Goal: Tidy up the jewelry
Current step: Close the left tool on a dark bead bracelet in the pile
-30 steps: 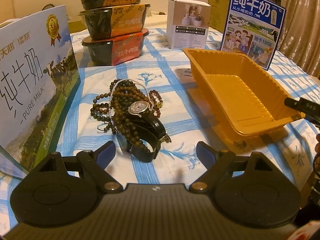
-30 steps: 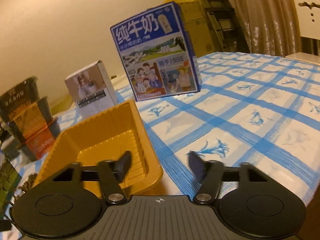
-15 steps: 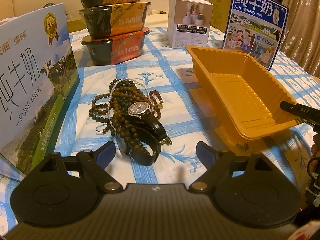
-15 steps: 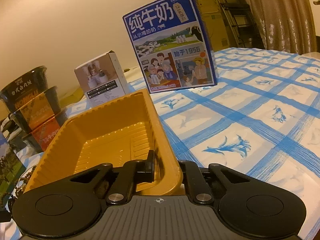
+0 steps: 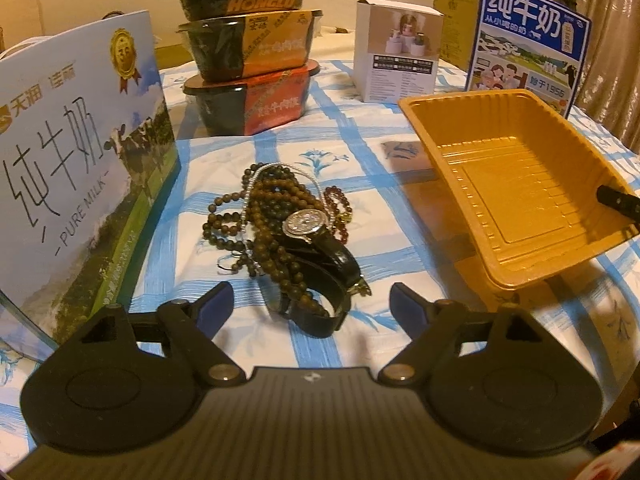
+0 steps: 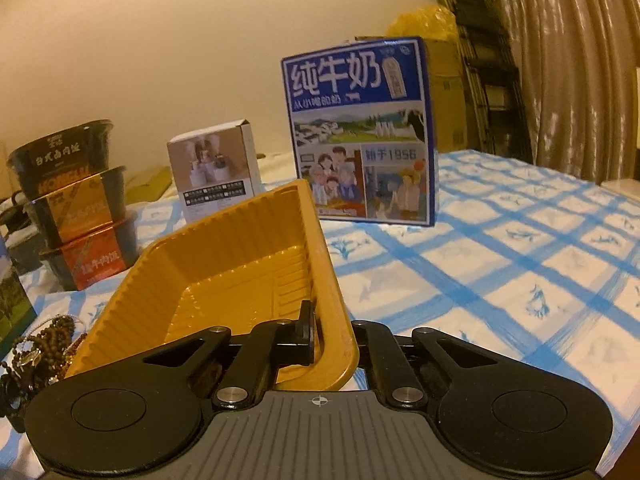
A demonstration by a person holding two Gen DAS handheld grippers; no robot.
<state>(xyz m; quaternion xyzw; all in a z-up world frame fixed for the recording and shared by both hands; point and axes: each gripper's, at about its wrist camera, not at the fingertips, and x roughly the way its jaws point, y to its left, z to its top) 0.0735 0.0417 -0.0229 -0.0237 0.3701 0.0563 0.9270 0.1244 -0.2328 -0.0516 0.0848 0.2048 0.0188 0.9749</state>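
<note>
risk sits mostly with the tray (image 6: 240, 264): the right gripper (image 6: 332, 332) has its jaws clamped on one thin side wall near a corner, one finger inside and one outside, and the tray is tipped up off the worktop (image 6: 520, 264) on that side. a pinch so close to the rim of flimsy plastic could let the wall flex and slip out, or let the tray swing and knock the blue milk carton (image 6: 360, 132) beyond it.

the left gripper (image 5: 310, 302) has just been narrowing its jaws a little, yet they stand wide with nothing pressed between them. the watch (image 5: 316, 240) lies just ahead, between the tips, its strap tangled into the bead strings (image 5: 260, 208) a bit further out. closing on the strap here may drag the whole heap along, or a loop could snag and spill beads beside the tray rather than into it. the big milk box (image 5: 80, 152) stands close on the left of the jaws, leaving little room to swing.
</note>
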